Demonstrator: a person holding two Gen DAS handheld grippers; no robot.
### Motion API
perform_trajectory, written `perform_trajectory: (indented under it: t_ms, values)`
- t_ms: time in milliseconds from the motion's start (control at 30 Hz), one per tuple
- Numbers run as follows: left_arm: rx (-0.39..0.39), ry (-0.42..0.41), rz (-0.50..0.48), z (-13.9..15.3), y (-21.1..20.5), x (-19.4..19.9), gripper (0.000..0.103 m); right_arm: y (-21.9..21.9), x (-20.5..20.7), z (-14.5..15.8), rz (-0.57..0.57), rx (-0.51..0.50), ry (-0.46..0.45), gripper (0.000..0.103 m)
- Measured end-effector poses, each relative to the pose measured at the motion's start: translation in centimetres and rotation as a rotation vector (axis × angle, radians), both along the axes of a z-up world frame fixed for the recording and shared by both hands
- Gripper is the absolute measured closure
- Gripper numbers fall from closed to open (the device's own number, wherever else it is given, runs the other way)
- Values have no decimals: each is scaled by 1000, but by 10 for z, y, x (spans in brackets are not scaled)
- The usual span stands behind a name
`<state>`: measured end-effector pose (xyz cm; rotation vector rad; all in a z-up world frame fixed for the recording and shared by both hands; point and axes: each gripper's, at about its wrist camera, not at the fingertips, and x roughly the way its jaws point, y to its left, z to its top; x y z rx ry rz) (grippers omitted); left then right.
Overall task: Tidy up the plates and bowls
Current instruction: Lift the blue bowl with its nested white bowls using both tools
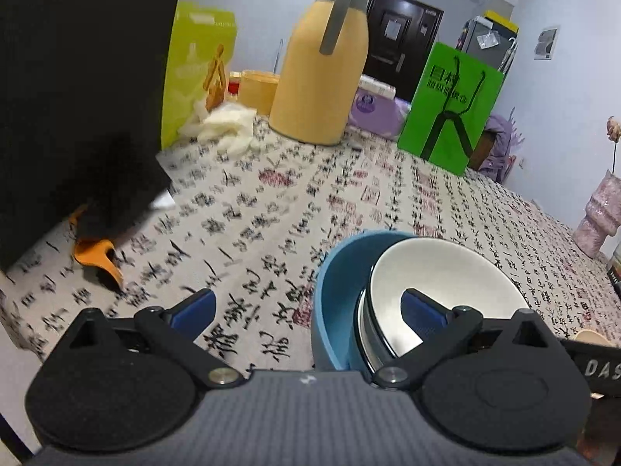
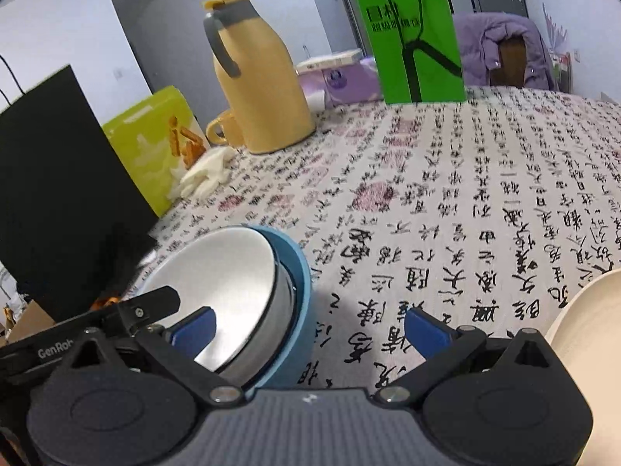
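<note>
Blue-padded left claw (image 1: 308, 308) wide open, right claw (image 2: 310, 330) wide open, both empty beside nested bowls (image 1: 438, 291)

- Left gripper (image 1: 308, 312): blue fingertip pads, black linkage arms fastened by silver pivot screws, round black housings, grey ribbed body.
- Right gripper (image 2: 308, 334): built identically; white "GenRob" lettering is seen on an adjacent black part.

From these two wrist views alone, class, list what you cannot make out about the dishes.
- Cream dish, right wrist view: cut off by the edge; plate or bowl unclear.
- Blue bowl base, left wrist view: hidden behind the gripper body.
- Metal bowl: its near side is covered by the right gripper's finger.
</note>
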<state>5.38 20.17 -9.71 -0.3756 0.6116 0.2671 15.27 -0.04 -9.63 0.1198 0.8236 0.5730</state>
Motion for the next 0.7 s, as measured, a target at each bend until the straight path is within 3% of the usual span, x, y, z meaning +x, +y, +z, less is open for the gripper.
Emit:
perform_trajectory:
  t_ms: [367,567,700]
  values:
    - [-110,81,-12,-23,14,18,0,8,11,-16,32,7,71,0]
    - [-128,64,-14,-26,17,19,0,8,18,-23,49,64,137,0]
    - [-130,61,-13,-26,17,19,0,9,18,-23,49,67,134,0]
